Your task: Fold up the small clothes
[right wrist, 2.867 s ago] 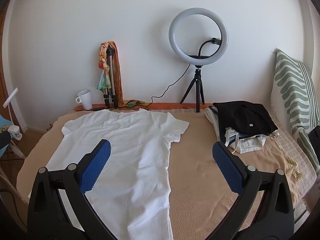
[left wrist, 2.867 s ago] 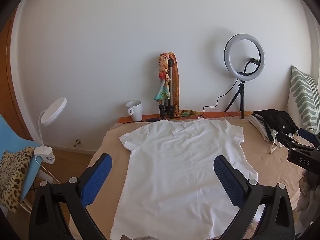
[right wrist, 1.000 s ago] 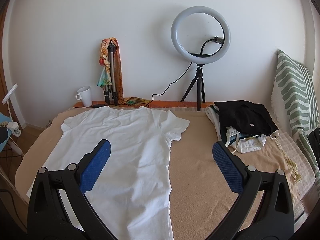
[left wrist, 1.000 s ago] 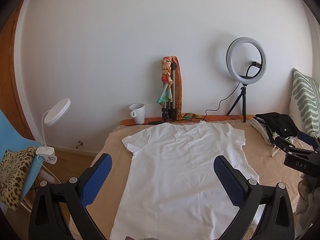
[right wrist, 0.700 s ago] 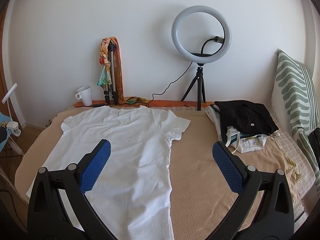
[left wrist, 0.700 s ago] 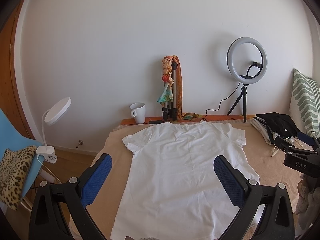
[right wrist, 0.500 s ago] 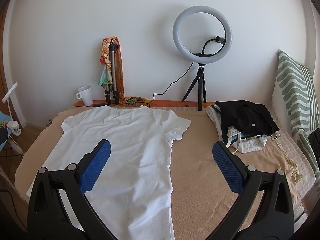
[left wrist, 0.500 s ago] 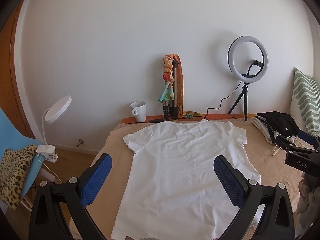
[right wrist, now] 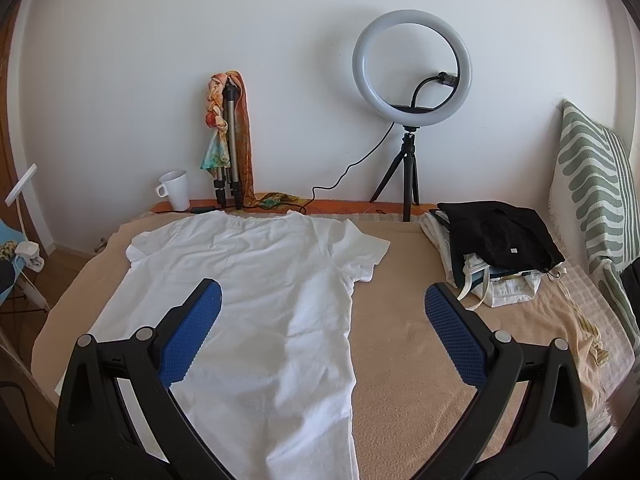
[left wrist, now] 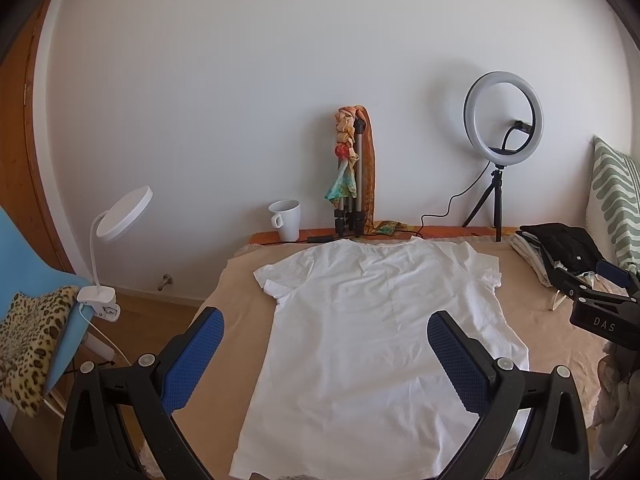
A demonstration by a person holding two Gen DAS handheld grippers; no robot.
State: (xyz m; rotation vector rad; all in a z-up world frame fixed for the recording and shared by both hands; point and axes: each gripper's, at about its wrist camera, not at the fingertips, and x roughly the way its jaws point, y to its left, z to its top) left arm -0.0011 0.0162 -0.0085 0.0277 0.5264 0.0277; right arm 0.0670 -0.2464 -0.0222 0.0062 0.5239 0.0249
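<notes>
A white T-shirt [left wrist: 372, 320] lies flat and spread out on the beige bed cover [left wrist: 240, 340], collar toward the far wall; it also shows in the right wrist view [right wrist: 248, 300]. My left gripper [left wrist: 324, 324] is open and empty, held above the shirt's lower half. My right gripper [right wrist: 320, 300] is open and empty, above the shirt's right side and the bare cover. The right gripper's body [left wrist: 600, 312] shows at the right edge of the left wrist view.
A pile of folded clothes with a black one on top [right wrist: 496, 248] sits at the right. A ring light on a tripod [right wrist: 412, 76], a scarf-draped tripod [right wrist: 228, 136] and a white mug [right wrist: 176, 188] stand along the wall. A striped pillow [right wrist: 596, 184] lies far right. A clip lamp [left wrist: 120, 216] stands left.
Both grippers have drifted slightly, so the scene sits a little lower and more to the right in view. The shirt has not moved and both grippers stay open.
</notes>
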